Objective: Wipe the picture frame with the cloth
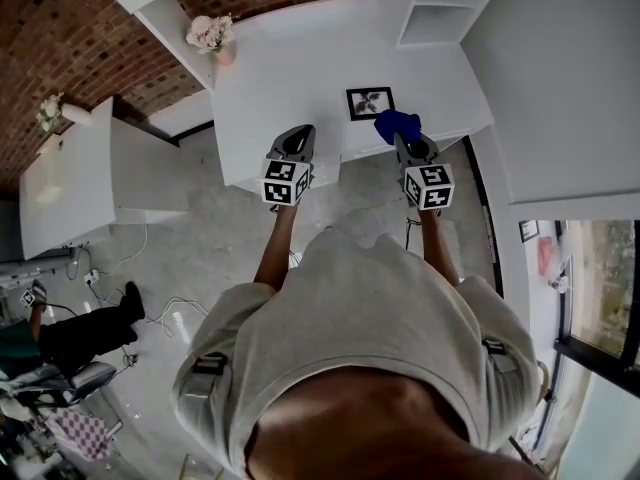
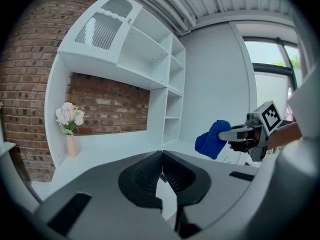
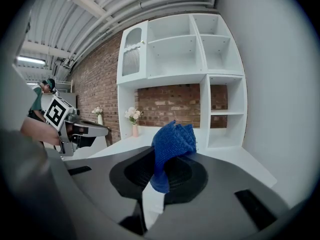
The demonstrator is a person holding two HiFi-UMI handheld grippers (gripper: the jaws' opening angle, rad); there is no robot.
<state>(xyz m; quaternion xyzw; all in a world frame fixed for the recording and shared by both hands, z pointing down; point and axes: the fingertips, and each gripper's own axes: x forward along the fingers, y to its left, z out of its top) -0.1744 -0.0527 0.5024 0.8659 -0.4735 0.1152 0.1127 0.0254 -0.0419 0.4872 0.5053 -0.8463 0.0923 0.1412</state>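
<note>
A small black picture frame [image 1: 369, 102] with a white mat lies flat on the white counter [image 1: 290, 58]. My right gripper [image 1: 402, 135] is shut on a blue cloth [image 1: 397, 124], which bunches out past the jaws just beside the frame's near right corner. In the right gripper view the cloth [image 3: 172, 143] is pinched between the closed jaws. My left gripper [image 1: 297, 144] hovers over the counter's front edge, left of the frame, jaws shut on nothing. From the left gripper view, the right gripper [image 2: 235, 134] holds the cloth [image 2: 211, 139].
A pink vase of flowers [image 1: 212, 36] stands at the counter's back left. White shelving [image 1: 435, 8] rises at the back right. A white side cabinet [image 1: 70, 173] sits to the left, and cables lie on the floor [image 1: 160, 308]. A person [image 1: 60, 338] sits at lower left.
</note>
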